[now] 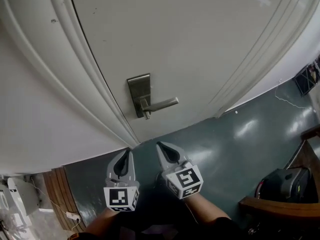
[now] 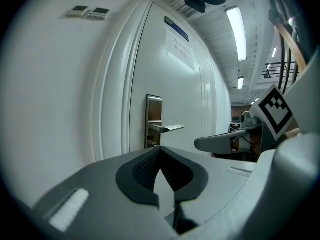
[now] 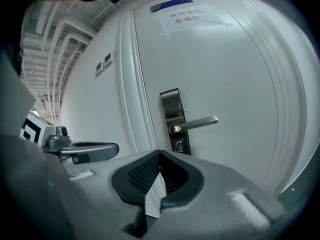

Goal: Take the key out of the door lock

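Note:
A white door [image 1: 190, 49] carries a steel lock plate [image 1: 138, 91] with a lever handle [image 1: 163, 104] pointing right. Below the lever a small key [image 1: 147, 116] sticks out of the lock; it also shows in the right gripper view as the key [image 3: 179, 145] and in the left gripper view as the key [image 2: 151, 143]. My left gripper [image 1: 128, 152] and right gripper [image 1: 159, 144] hang side by side below the handle, well short of the door. Both are shut with nothing between the fingers, as the left gripper [image 2: 160, 149] and right gripper [image 3: 160, 153] views show.
A white wall [image 1: 45, 124] and moulded door frame [image 1: 85, 79] lie left of the lock. The floor [image 1: 235, 144] is dark green. At the right stand a wooden bench [image 1: 280, 207] and a black bag [image 1: 282, 183]. A power strip [image 1: 72, 215] lies at the lower left.

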{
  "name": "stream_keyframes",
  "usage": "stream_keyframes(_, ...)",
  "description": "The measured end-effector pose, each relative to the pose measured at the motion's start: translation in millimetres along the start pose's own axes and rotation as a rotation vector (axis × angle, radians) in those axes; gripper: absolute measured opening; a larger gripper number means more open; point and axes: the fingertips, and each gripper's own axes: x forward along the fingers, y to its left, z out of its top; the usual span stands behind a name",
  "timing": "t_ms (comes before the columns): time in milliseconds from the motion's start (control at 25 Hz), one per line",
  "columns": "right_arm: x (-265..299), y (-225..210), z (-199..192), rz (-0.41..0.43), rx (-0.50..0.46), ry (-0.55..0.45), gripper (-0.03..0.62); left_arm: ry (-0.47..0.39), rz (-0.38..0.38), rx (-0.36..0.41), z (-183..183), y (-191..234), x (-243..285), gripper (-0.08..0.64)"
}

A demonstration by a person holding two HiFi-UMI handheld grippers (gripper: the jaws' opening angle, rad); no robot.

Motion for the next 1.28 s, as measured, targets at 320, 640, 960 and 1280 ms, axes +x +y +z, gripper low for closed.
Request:
stream_keyframes(320,41.8,-26.7,8.2,0.118,0.062,0.018,-0.008,-0.018,0.084,0.017,5.4,4.1,22.3,0.018)
stream_keyframes(640,83.1,-32.9,-7.9,0.197,0.267,0.100,0.058,-0.009,0.160,0.050,4.2,31.5,41.1,0.018)
stream_keyframes(960,107.8,-45.2,-23.6,0.259,0.551,0.161,0.074,0.023,0.186,0.062,-1.9,42.3,51.5,0.018)
stream_keyframes(1280,125.4,-50.0,-25.2,0.332,0.756,0.154,0.075,0.057,0.184,0.061,-13.6,41.3,61.9,0.018)
